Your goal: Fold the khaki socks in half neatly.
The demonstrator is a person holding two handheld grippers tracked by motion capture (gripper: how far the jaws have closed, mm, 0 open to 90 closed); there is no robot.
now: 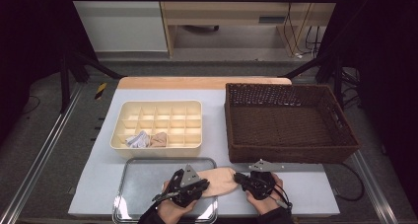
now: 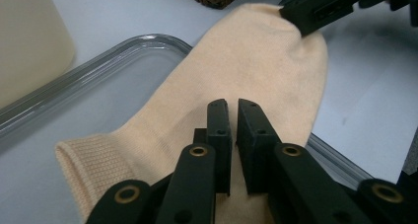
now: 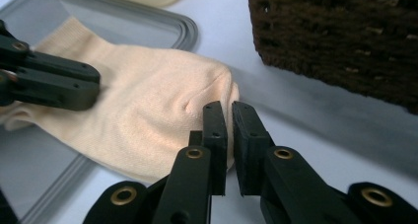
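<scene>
A peach sock (image 1: 222, 181) lies flat, its cuff end on the metal tray (image 1: 148, 160) and its toe end on the grey table mat past the tray's right rim. In the left gripper view, my left gripper (image 2: 232, 105) is shut on the middle of the sock (image 2: 256, 61). My right gripper (image 3: 229, 108) is shut on the sock's toe (image 3: 148, 95), where the fabric puckers at the jaw tips. In the high view the left gripper (image 1: 204, 184) and right gripper (image 1: 236, 177) face each other across the sock.
A cream divided organizer (image 1: 157, 103) sits behind the tray, with a white rolled sock (image 1: 138, 140) and a peach one (image 1: 158, 139) in its front cells. A dark wicker basket (image 1: 291, 154) stands at the right, close behind my right gripper.
</scene>
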